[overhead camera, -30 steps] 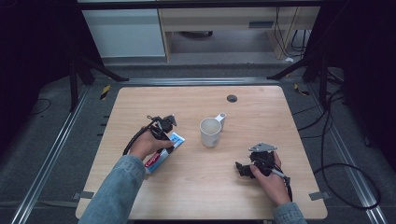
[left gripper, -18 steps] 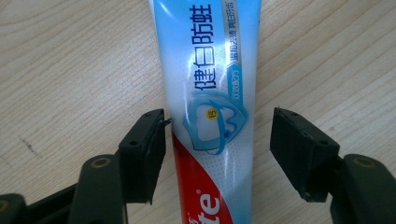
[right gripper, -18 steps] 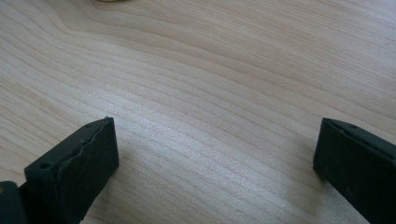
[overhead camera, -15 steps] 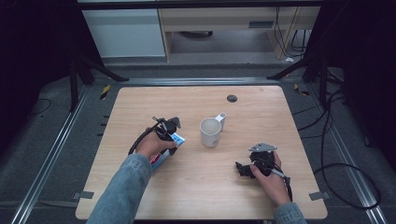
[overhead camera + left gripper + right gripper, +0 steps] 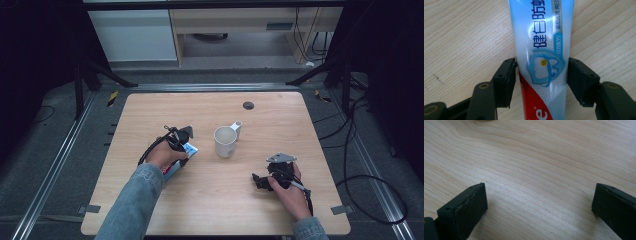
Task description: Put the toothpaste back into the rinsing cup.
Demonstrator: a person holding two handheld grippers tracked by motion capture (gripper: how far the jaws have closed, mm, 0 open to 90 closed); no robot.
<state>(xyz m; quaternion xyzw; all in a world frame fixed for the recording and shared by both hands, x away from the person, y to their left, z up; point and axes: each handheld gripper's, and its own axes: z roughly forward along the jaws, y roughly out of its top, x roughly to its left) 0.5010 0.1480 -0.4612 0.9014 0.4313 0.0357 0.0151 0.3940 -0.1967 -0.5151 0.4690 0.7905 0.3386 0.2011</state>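
Toothpaste tube (image 5: 541, 60) ends cropped, between left hand-held gripper (image 5: 540, 82) jaws.

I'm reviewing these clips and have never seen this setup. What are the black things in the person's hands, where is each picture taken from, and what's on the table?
A person holds a hand-operated claw in each hand. The high view looks down on the wooden table. The other two pictures come from cameras riding on each claw.

The left claw has its jaws against both sides of a toothpaste tube lying flat on the table. The right claw is open, over bare wood. A white mug stands between the hands, and a small dark disc lies farther back.
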